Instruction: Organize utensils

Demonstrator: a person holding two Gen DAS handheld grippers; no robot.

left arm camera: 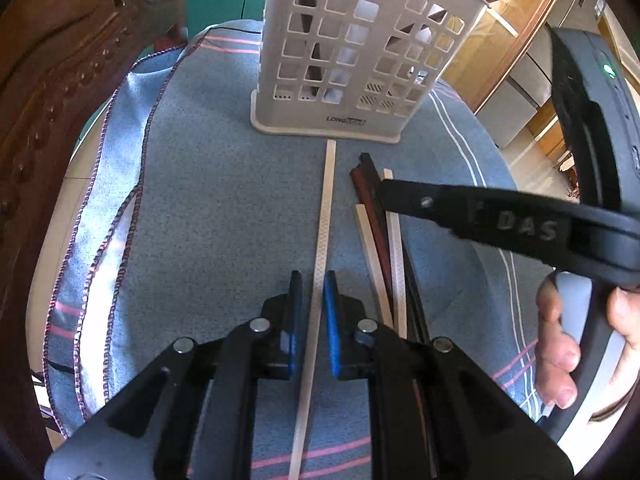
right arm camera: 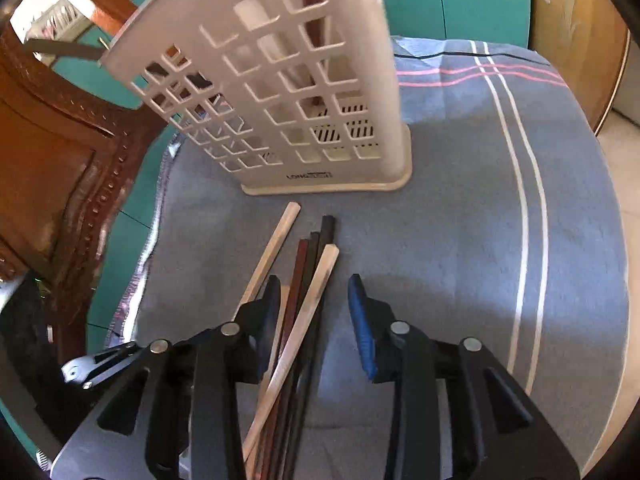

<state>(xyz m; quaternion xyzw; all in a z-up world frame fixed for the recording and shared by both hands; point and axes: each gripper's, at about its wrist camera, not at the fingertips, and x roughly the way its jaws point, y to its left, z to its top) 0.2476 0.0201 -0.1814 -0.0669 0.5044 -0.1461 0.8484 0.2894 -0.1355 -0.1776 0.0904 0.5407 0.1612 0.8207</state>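
A single pale chopstick (left arm camera: 326, 208) lies on the blue cloth and points at the white slotted utensil basket (left arm camera: 352, 60). My left gripper (left arm camera: 313, 284) hovers over it, jaws nearly together, and the stick shows in the narrow gap with cloth visible beside it. To its right lies a bundle of pale, brown and black chopsticks (left arm camera: 380, 232). One finger (left arm camera: 440, 208) of my right gripper reaches over that bundle. In the right wrist view my right gripper (right arm camera: 314, 284) is open, and the bundle (right arm camera: 312, 272) runs between its fingers close to the left one. Dark chopsticks stand inside the basket (right arm camera: 288, 100).
The blue striped cloth (right arm camera: 460, 220) covers a small round teal surface whose edge drops off on the right. A carved wooden chair (left arm camera: 60, 80) stands close on the left. A person's hand (left arm camera: 560, 340) holds the right gripper's handle.
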